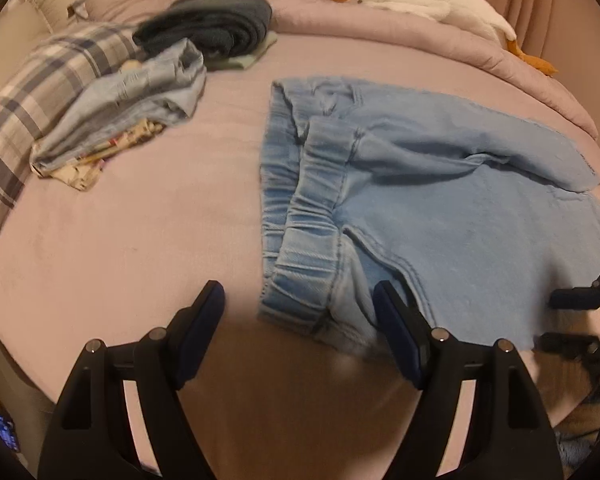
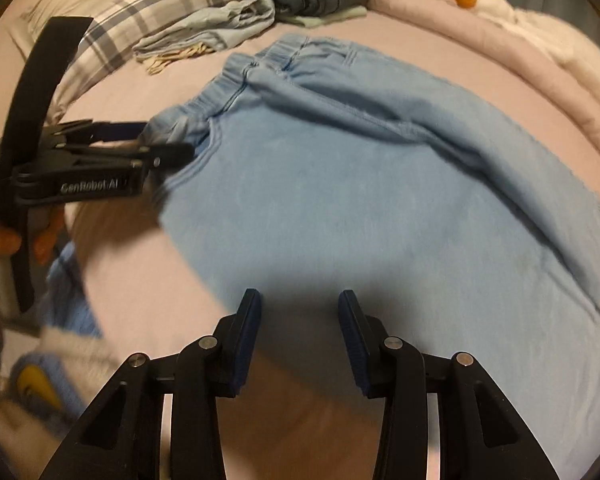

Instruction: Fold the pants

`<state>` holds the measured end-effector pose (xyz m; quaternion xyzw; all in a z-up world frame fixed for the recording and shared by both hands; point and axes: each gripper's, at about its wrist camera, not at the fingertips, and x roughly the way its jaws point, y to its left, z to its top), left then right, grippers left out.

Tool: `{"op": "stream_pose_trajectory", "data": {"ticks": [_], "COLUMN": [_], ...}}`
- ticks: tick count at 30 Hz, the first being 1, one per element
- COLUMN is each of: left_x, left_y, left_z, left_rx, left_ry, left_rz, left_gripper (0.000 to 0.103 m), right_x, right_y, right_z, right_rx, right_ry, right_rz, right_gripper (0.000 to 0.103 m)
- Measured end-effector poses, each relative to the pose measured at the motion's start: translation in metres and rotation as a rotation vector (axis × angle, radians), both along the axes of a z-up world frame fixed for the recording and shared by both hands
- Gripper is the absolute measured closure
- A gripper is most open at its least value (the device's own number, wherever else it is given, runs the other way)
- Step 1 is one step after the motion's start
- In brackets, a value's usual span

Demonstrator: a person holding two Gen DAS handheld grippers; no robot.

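Observation:
Light blue denim pants [image 1: 440, 200] lie on the pink bed, waistband to the left, one leg folded over the other. They also show in the right wrist view [image 2: 360, 184]. My left gripper [image 1: 300, 308] is open, its fingers on either side of the near corner of the waistband [image 1: 300, 280]. In the right wrist view the left gripper [image 2: 164, 144] sits at that waistband corner. My right gripper [image 2: 300, 312] is open and empty over the near edge of the pants. Its fingers [image 1: 572, 300] show at the right edge of the left wrist view.
A pile of folded clothes [image 1: 120, 112] lies at the back left beside a plaid pillow [image 1: 28, 92]. A dark folded garment [image 1: 212, 28] sits behind it. A white plush goose [image 1: 412, 0] lies on the rumpled pink duvet [image 1: 380, 36] at the back.

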<state>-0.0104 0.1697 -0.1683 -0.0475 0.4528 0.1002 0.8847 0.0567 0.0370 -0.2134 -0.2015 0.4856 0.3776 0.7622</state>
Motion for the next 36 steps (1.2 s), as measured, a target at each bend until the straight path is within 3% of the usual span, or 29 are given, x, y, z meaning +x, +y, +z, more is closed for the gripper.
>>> {"op": "stream_pose_trajectory", "data": {"ticks": [3, 7, 10, 13, 16, 19, 27, 32, 36], "left_x": [-0.001, 0.017, 0.028, 0.026, 0.021, 0.027, 0.087, 0.138, 0.172], "left_y": [-0.006, -0.030, -0.047, -0.058, -0.063, -0.049, 0.003, 0.047, 0.068], "left_z": [0.018, 0.022, -0.001, -0.014, -0.009, 0.002, 0.035, 0.033, 0.019], "left_rx": [0.006, 0.006, 0.024, 0.162, 0.200, 0.133, 0.025, -0.063, -0.127], "left_ry": [-0.054, -0.074, 0.005, 0.035, 0.034, 0.032, -0.069, -0.044, 0.002], "left_rz": [-0.004, -0.075, -0.115, -0.158, -0.196, -0.186, -0.060, 0.031, 0.051], "left_gripper": [0.027, 0.027, 0.027, 0.027, 0.027, 0.027, 0.027, 0.027, 0.027], "right_x": [0.004, 0.024, 0.033, 0.026, 0.021, 0.032, 0.089, 0.129, 0.176], "right_y": [-0.021, -0.044, -0.041, -0.038, -0.043, -0.052, -0.065, -0.073, -0.068], "right_z": [0.010, 0.027, 0.015, -0.011, -0.007, 0.000, 0.031, 0.040, 0.030], "right_rx": [0.065, 0.131, 0.078, -0.038, -0.029, -0.013, 0.125, 0.165, 0.159], "right_ry": [0.048, -0.059, -0.073, -0.051, -0.047, -0.007, -0.067, -0.122, -0.126], "right_rz": [-0.019, -0.140, -0.195, -0.152, -0.118, -0.122, -0.177, -0.179, -0.191], "right_gripper": [0.060, 0.060, 0.060, 0.060, 0.060, 0.060, 0.054, 0.054, 0.053]}}
